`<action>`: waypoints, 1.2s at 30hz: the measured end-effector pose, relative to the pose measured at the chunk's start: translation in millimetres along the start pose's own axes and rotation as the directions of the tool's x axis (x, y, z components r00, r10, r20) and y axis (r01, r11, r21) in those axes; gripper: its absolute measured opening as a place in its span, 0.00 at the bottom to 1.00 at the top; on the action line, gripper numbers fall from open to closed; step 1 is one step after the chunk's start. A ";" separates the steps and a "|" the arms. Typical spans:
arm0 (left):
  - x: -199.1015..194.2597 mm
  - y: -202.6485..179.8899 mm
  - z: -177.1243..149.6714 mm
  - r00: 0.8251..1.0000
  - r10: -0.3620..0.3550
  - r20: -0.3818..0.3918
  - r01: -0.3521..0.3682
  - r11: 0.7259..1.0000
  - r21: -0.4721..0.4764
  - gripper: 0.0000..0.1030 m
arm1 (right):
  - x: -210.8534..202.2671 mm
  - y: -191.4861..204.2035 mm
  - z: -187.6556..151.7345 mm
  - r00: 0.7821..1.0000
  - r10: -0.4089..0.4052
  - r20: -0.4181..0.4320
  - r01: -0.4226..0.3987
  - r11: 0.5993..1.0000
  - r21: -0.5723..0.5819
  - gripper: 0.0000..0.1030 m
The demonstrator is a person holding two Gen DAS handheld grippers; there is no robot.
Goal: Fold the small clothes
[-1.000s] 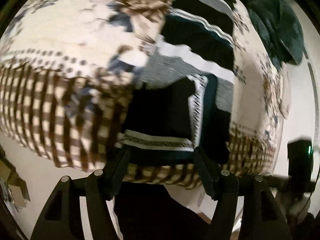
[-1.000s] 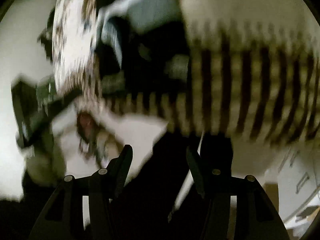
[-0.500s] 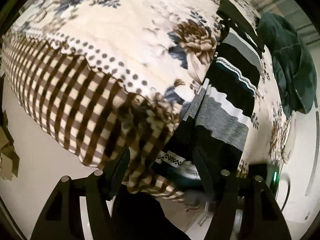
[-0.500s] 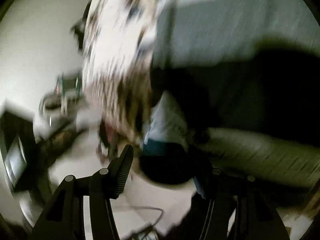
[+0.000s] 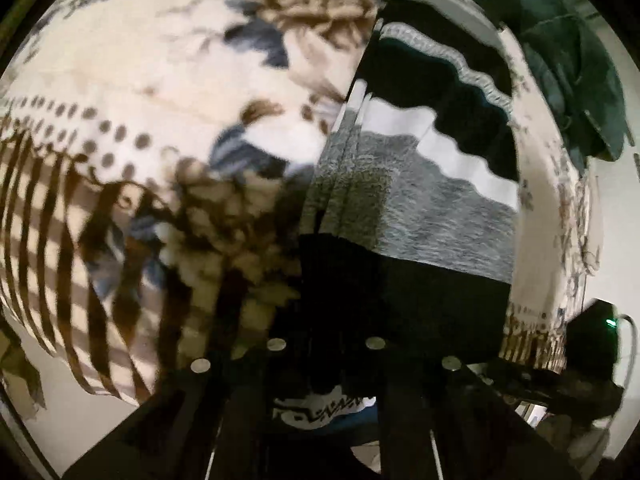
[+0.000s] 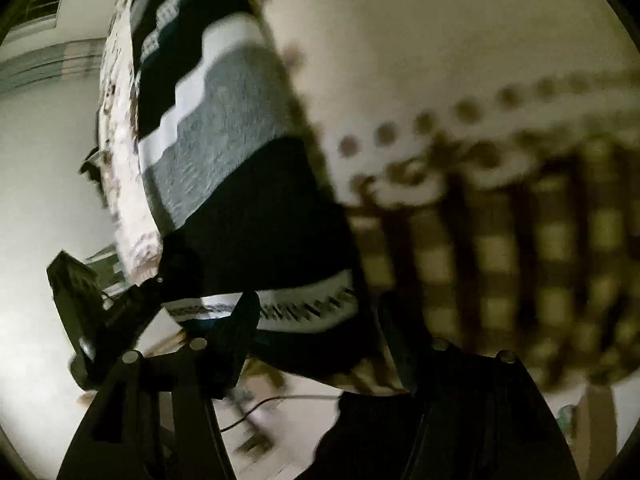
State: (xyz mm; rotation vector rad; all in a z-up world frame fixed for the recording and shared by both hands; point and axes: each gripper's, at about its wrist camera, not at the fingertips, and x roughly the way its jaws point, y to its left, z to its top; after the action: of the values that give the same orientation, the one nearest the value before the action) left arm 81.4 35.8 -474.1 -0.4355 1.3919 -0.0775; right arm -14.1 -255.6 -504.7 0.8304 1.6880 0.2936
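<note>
Dim room, low light. Surface is draped in a cream floral cloth (image 5: 160, 60) with a dotted band and brown-checked border (image 6: 520, 248) hanging over the edge. Pale floor (image 5: 80, 420) below. Dark green fabric heap (image 5: 568, 64) at the far end. Black device with a green LED (image 5: 592, 336) at right. Cable on the floor (image 6: 280, 400).

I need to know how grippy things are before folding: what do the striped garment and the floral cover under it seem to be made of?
The striped garment looks like a soft knit, matte, with a fuzzy heathered grey band and woven zigzag trim. The floral cover looks like plush printed fleece, its checked border draping over the edge; blur leaves the weave uncertain.
</note>
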 end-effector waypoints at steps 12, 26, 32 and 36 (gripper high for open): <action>-15.7 48.6 -9.1 0.989 -0.145 -0.041 0.140 0.985 -0.101 0.54 | -21.7 -26.1 -9.1 1.000 0.016 0.026 -0.016 1.000 0.005 0.58; 31.8 45.4 -17.2 0.955 -0.269 -0.122 0.256 0.960 -0.113 0.78 | 5.3 -55.4 5.4 0.979 0.187 -0.081 -0.184 0.982 0.038 0.64; 7.7 41.6 -26.9 0.963 -0.261 -0.063 0.254 0.962 -0.104 0.13 | 4.7 -38.6 -9.3 0.977 0.200 -0.070 -0.197 0.979 0.044 0.19; -20.7 35.6 -27.9 0.959 -0.281 -0.029 0.276 0.955 -0.105 0.11 | -13.9 -18.2 -17.2 0.979 0.198 -0.046 -0.198 0.980 0.008 0.16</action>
State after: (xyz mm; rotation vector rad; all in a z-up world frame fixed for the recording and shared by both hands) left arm 43.6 67.8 -470.1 -0.7165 1.3737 -0.2501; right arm -35.7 -273.8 -500.0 1.0035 1.6514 0.4499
